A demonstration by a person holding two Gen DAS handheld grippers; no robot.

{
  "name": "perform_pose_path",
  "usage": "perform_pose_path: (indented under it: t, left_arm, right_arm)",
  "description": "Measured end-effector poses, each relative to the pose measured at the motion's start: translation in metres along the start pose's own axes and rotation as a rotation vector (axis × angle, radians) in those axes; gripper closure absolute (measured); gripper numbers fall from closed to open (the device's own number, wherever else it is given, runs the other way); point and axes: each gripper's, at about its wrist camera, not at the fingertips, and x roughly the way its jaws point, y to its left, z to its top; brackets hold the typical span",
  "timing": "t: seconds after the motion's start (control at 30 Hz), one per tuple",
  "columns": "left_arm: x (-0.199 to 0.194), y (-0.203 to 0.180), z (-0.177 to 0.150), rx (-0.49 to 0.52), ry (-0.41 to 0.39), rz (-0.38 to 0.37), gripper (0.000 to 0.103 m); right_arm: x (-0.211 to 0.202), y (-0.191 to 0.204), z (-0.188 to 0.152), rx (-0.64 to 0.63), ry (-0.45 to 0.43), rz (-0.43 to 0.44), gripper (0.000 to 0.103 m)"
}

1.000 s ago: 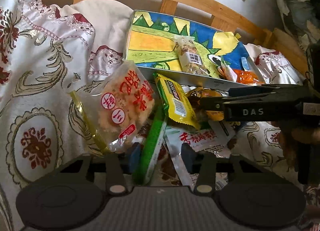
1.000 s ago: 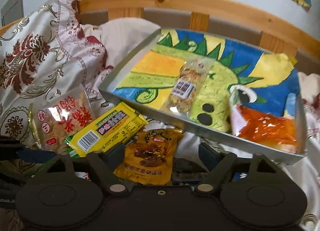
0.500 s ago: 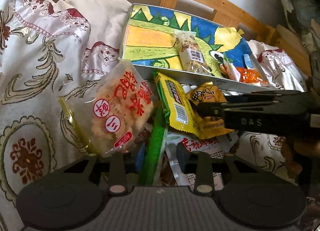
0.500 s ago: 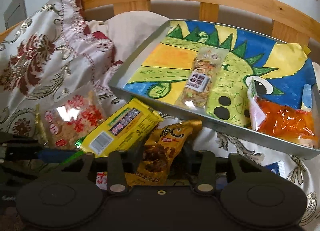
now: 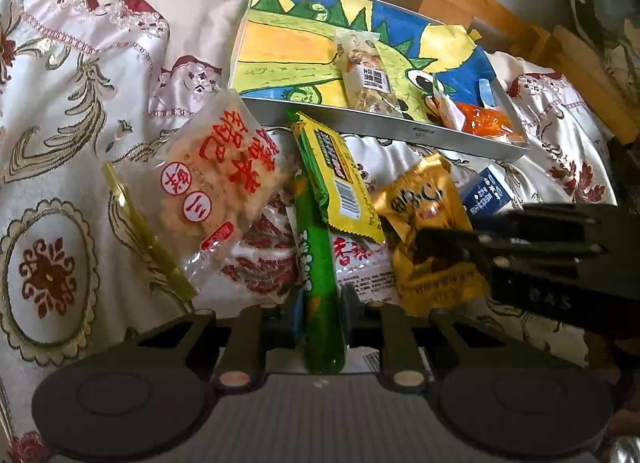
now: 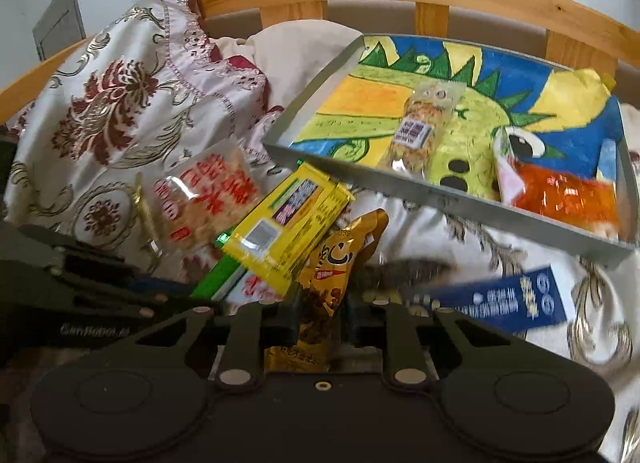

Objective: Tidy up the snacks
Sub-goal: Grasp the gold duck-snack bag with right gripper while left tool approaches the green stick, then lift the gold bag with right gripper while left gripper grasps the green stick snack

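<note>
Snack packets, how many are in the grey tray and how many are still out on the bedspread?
In the grey tray: 2, clear nut-mix bar, orange packet.
On the bedspread: 7, clear cracker bag, yellow bar, green stick, gold pouch, blue packet, white packet, red-striped packet.
Total: 9

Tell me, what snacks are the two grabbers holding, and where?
Left gripper pinches the green stick packet near its lower end. Right gripper pinches the gold snack pouch near its bottom; both just closed.

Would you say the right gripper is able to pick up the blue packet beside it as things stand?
Probably not yet. The right gripper is already shut on the gold snack pouch, its jaws having just closed. The blue packet lies uncovered on the bedspread to its right, so the path is free once the pouch is released.
</note>
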Motion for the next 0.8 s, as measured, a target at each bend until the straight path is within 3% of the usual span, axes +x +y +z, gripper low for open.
perform_pose_path:
  t: [0.2, 0.33, 0.5, 0.53, 0.6, 0.8]
  left_arm:
    - [0.008, 0.013, 0.005, -0.063, -0.03, -0.03, 0.075]
    - [0.012, 0.012, 0.012, -0.03, -0.06, -0.002, 0.068]
    - [0.017, 0.007, 0.017, 0.008, -0.054, 0.005, 0.071]
    - [0.017, 0.007, 0.017, 0.013, -0.051, 0.006, 0.078]
    - [0.016, 0.006, 0.017, 0.011, -0.042, 0.0, 0.082]
    - [0.011, 0.007, 0.015, -0.074, 0.009, -0.003, 0.085]
  right_arm:
    - [0.0, -0.008, -0.006, 0.059, 0.01, 0.023, 0.069]
    - [0.008, -0.015, -0.003, 0.123, 0.016, 0.044, 0.063]
    - [0.016, -0.011, 0.003, 0.132, 0.018, 0.038, 0.063]
    - [0.017, -0.009, 0.002, 0.124, 0.019, 0.033, 0.063]
    - [0.017, -0.005, 0.001, 0.095, 0.017, 0.025, 0.067]
    - [0.009, 0.009, -0.006, 0.02, 0.01, 0.019, 0.078]
